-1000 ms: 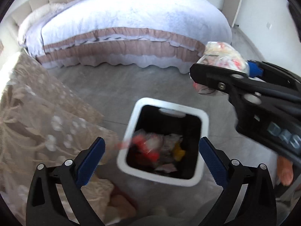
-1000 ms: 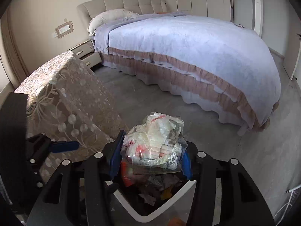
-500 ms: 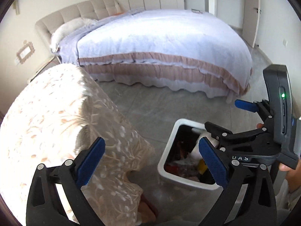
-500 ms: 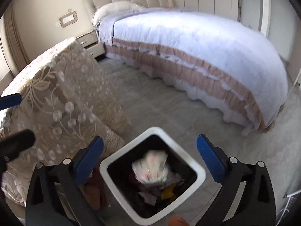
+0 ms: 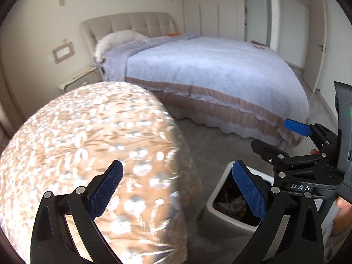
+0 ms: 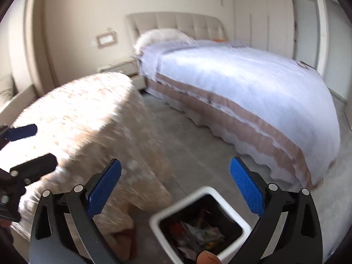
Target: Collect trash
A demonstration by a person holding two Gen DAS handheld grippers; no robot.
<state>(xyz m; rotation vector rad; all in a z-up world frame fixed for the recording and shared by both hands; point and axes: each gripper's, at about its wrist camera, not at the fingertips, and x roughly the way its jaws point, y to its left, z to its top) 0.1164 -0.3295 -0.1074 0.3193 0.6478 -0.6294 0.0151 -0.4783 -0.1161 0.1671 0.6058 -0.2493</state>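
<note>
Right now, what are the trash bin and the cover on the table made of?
The trash bin looks like smooth plastic: a white, slightly shiny rim with rounded corners around a black inside. The table cover looks like thin lacy cloth, beige with a pale flower pattern, hanging in soft folds; blur hides the weave.

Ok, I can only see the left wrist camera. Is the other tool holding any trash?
Observer: No. The right tool is wide open, with nothing between its blue pads. Its jaws have just been opening.
Operator: Is the bin full?
Observer: Not to the rim. The white bin has crumpled trash low inside.
Operator: Anything on the floor?
Observer: A reddish-brown thing lies under the edge of the patterned cloth. I can't tell what it is.
</note>
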